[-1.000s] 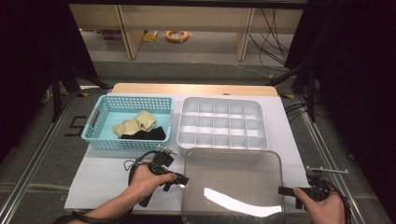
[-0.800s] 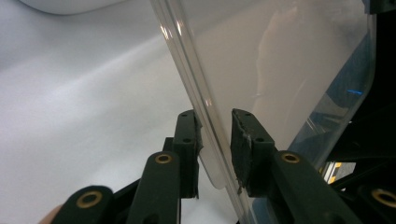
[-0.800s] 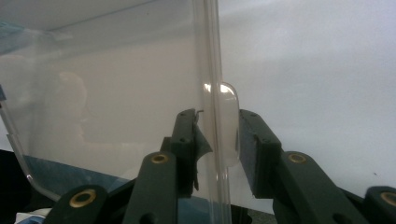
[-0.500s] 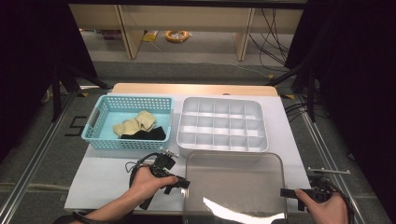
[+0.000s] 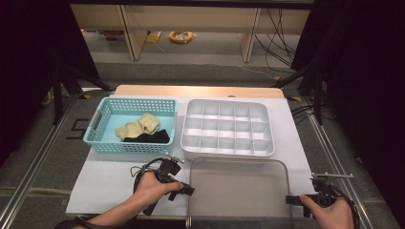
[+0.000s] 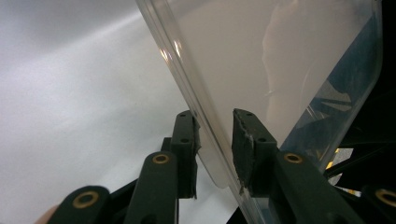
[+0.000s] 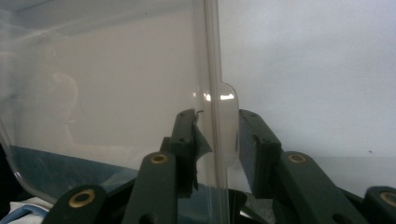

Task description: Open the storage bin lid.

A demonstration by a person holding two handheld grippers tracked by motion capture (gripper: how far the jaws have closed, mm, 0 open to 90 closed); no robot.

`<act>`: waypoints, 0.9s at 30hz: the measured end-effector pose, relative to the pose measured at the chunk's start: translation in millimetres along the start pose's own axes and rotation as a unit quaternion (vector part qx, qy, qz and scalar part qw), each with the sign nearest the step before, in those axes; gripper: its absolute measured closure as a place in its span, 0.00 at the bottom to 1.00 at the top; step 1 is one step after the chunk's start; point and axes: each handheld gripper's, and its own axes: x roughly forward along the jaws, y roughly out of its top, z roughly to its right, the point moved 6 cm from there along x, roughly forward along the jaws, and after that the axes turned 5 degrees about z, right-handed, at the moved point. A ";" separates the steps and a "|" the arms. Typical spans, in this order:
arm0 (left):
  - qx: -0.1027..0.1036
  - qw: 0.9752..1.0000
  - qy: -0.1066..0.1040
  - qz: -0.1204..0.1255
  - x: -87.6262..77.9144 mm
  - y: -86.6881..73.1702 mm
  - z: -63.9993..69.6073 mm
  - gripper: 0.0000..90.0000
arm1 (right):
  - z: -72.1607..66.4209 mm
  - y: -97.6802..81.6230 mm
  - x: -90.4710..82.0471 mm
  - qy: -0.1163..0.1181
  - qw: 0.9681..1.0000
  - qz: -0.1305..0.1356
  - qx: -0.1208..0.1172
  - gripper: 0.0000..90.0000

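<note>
A clear plastic lid (image 5: 239, 191) lies at the near edge of the table, between my two grippers. My left gripper (image 5: 187, 190) is at its left rim. In the left gripper view the lid's rim (image 6: 205, 126) and tab run between the jaws, close to the left pad (image 6: 187, 140). A gap shows before the right pad, and the jaws have just been opening. My right gripper (image 5: 290, 200) is at the lid's right rim. In the right gripper view its pads (image 7: 250, 140) close on the rim tab (image 7: 229, 126).
A white divided tray (image 5: 228, 129) stands just behind the lid. A light blue basket (image 5: 98, 129) at the back left holds beige and black cloth pieces (image 5: 143, 129). White sheet (image 5: 105, 181) covers the table. Dark floor and metal rails flank it.
The bright glare on the lid has gone and the lid looks flatter on the table. Both hands stay where they were.
</note>
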 end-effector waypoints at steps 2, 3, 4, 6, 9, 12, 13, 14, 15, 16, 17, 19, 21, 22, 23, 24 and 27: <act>0.003 1.000 0.004 -0.003 0.5 -0.1 -1.4 0.77 | 3.0 0.6 2.3 -0.011 1.000 -0.008 -0.008 0.77; 0.002 1.000 0.006 0.000 1.3 0.4 -2.0 0.77 | 2.9 0.5 3.9 -0.007 1.000 -0.013 -0.007 0.78; 0.005 1.000 0.008 -0.004 1.1 0.4 -3.3 0.77 | 1.3 0.1 5.6 -0.009 1.000 -0.007 0.007 0.78; 0.006 1.000 0.016 -0.003 1.6 1.1 -4.7 0.75 | 2.5 0.2 7.2 -0.003 1.000 -0.020 -0.004 0.79; 0.007 1.000 0.019 0.005 1.2 2.4 -6.7 0.68 | 2.3 -0.2 10.1 -0.004 1.000 -0.025 -0.010 0.81; 0.036 0.998 0.046 0.018 -4.1 5.1 -12.6 0.64 | 0.3 0.7 11.6 -0.019 0.999 -0.028 -0.005 0.81; 0.035 0.998 0.046 0.023 -7.0 6.6 -13.0 0.63 | 1.3 2.6 11.7 -0.026 0.999 -0.017 -0.012 0.82; 0.037 0.998 0.040 0.032 -8.4 8.1 -12.9 0.63 | 1.8 4.1 10.0 -0.023 0.999 -0.017 -0.023 0.84; 0.041 0.998 0.042 0.033 -9.8 8.7 -12.8 0.65 | -0.1 5.1 10.1 -0.015 1.000 -0.010 -0.018 0.86; 0.046 0.997 0.047 0.039 -11.4 9.4 -12.5 0.67 | -4.3 4.6 9.1 -0.009 1.000 -0.010 0.004 0.88; 0.035 0.997 0.038 0.054 -10.1 10.9 -10.3 0.70 | -2.6 6.1 9.1 -0.016 1.000 -0.005 -0.010 0.90; 0.042 0.997 0.046 0.054 -12.7 10.7 -11.4 0.78 | 1.0 6.2 7.1 -0.022 0.999 -0.014 -0.043 0.94; 0.063 0.996 0.054 0.035 -16.3 9.1 -16.7 0.86 | -3.1 6.8 7.8 -0.026 0.999 -0.008 -0.024 0.98; 0.044 0.997 0.049 0.050 -14.0 9.2 -15.7 0.89 | -4.2 6.9 8.3 -0.022 1.000 -0.006 -0.019 1.00; 0.063 0.996 0.055 0.030 -16.9 6.6 -19.9 0.92 | -2.6 7.2 7.8 -0.025 0.999 -0.007 -0.032 1.00; 0.063 0.996 0.055 0.027 -16.4 5.3 -21.0 0.95 | 1.3 7.0 6.8 -0.035 0.998 -0.013 -0.054 1.00; 0.057 0.997 0.053 0.014 -13.6 -0.3 -23.3 0.99 | -2.3 8.6 7.7 -0.031 0.999 -0.003 -0.031 1.00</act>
